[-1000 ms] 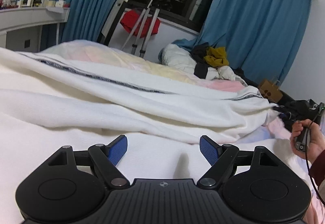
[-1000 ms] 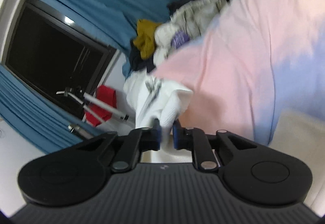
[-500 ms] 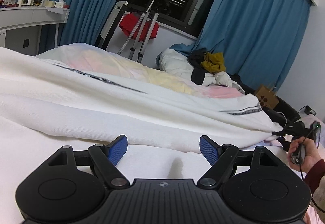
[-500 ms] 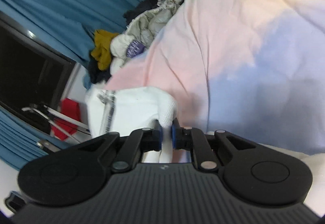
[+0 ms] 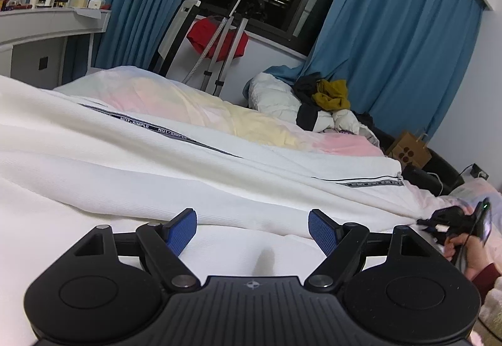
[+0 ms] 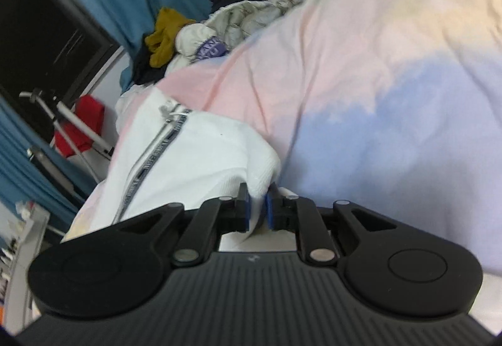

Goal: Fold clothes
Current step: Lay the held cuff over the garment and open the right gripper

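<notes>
A white knit garment (image 5: pixel 131 170) lies spread across the bed (image 5: pixel 269 129), which wears a pastel pink, yellow and blue cover. The left gripper (image 5: pixel 252 228) hovers low over the garment's near part, its jaws wide with nothing between the blue pads; white cloth lies just beyond and below them. The right gripper (image 6: pixel 258 206) has its jaws narrow, pinched on a bunched corner of the same garment, and they have just eased open slightly with the cloth between them. A dark woven tape along the garment reads "NOT-SIMPLE", repeated. On the clothes pile (image 6: pixel 213 32) at the bed's far end, a purple patch bears white lettering too blurred to read.
</notes>
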